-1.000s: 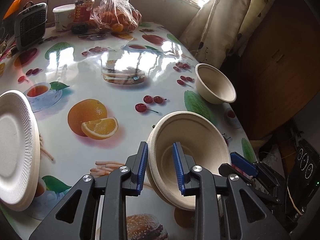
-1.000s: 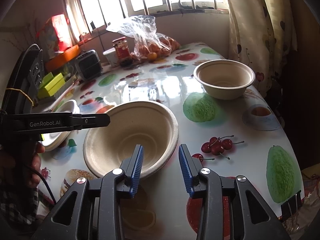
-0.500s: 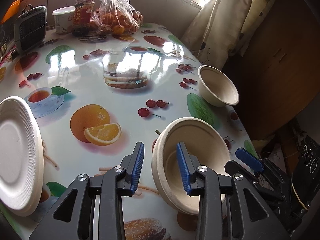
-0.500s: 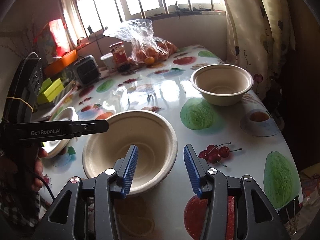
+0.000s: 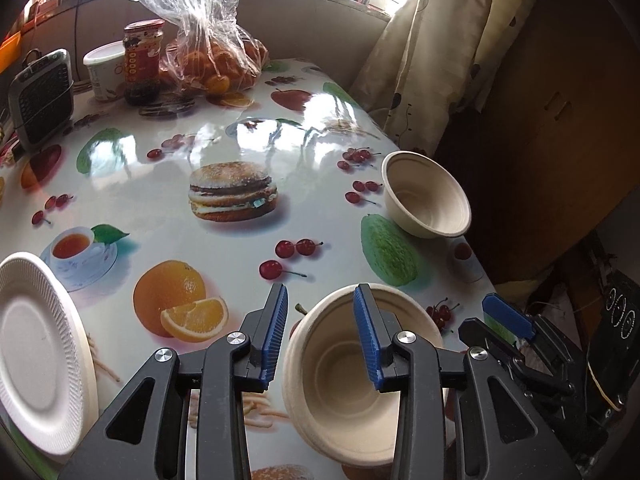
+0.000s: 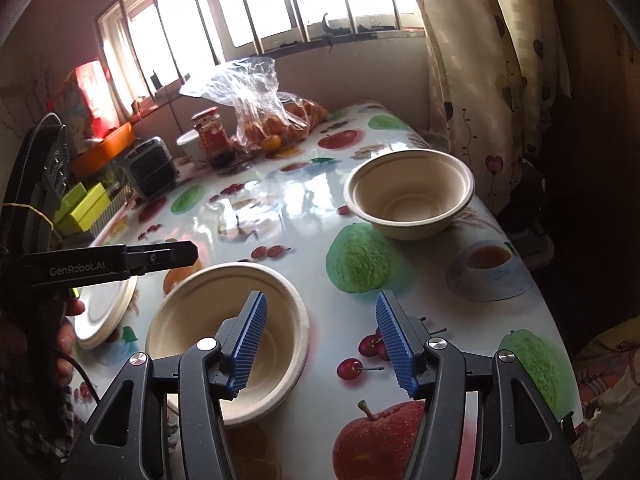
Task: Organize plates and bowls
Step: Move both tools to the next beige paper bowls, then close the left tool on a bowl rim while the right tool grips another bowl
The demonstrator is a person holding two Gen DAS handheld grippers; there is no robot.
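Kitchen-type room w/ barred window and patterned curtain behind a table covered in glossy fruit-and-burger print oilcloth. Landmark = near bowl, beige paper pulp, sitting at the table's front edge. Left gripper is spread open around that bowl's left rim: one blue pad outside the wall, the other inside over the cavity; pads don't look pressed onto the rim, gap visible on the outer side. In the left wrist view the bowl looks tipped toward the camera, can't tell if it's lifted or resting. Right gripper also wide open, straddling the near bowl's right rim in the right wrist view: left pad over the bowl's inside, right pad outside above the cherry print, holding nothing. Far bowl, same type, stands upright beyond the near bowl and to its right, well apart, near the table's curtain-side edge; also seen at. White ribbed paper plates lie left of the near bowl at the table's left edge, look like a stack of two, rims overlapping. Far behind the near bowl, at the window end: clear plastic bag of oranges, red-lidded jar just left of the bag, white tub beside the jar, small grey fan heater further left.
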